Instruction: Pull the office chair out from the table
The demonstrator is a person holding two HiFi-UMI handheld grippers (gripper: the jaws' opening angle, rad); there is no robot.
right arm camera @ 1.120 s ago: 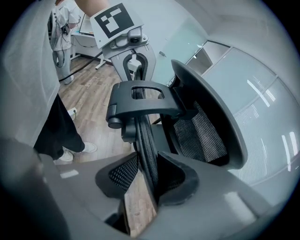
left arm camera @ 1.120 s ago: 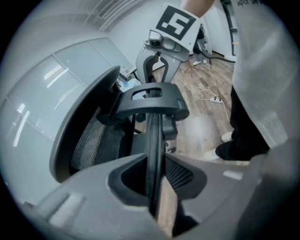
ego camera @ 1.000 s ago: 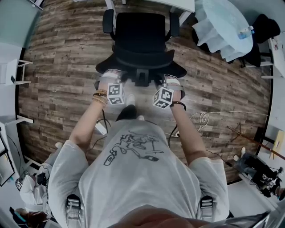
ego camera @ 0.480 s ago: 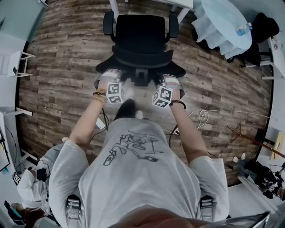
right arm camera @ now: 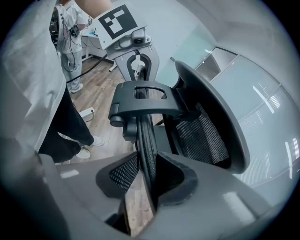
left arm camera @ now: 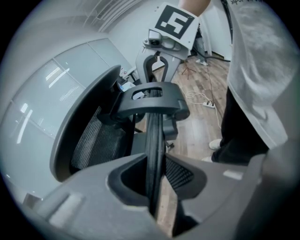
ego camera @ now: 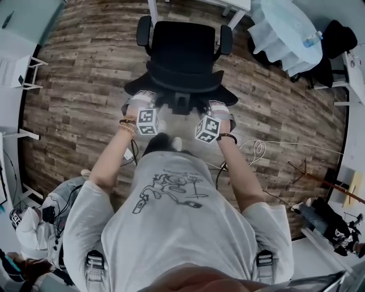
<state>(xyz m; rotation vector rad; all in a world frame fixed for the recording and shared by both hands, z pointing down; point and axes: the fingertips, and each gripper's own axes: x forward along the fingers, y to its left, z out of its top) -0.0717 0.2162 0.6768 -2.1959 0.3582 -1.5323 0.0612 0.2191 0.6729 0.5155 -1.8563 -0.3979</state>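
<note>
The black office chair stands just out from the table. It looks heavy but should roll easily. Its thin, stiff back rim is good to hold. The left claw and the right claw both pinch it, and the right one has just tightened. The chair and the person have moved farther from the table than a second ago.

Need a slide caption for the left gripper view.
Left claw clamped on the top edge of the office chair's mesh backrest.
</note>
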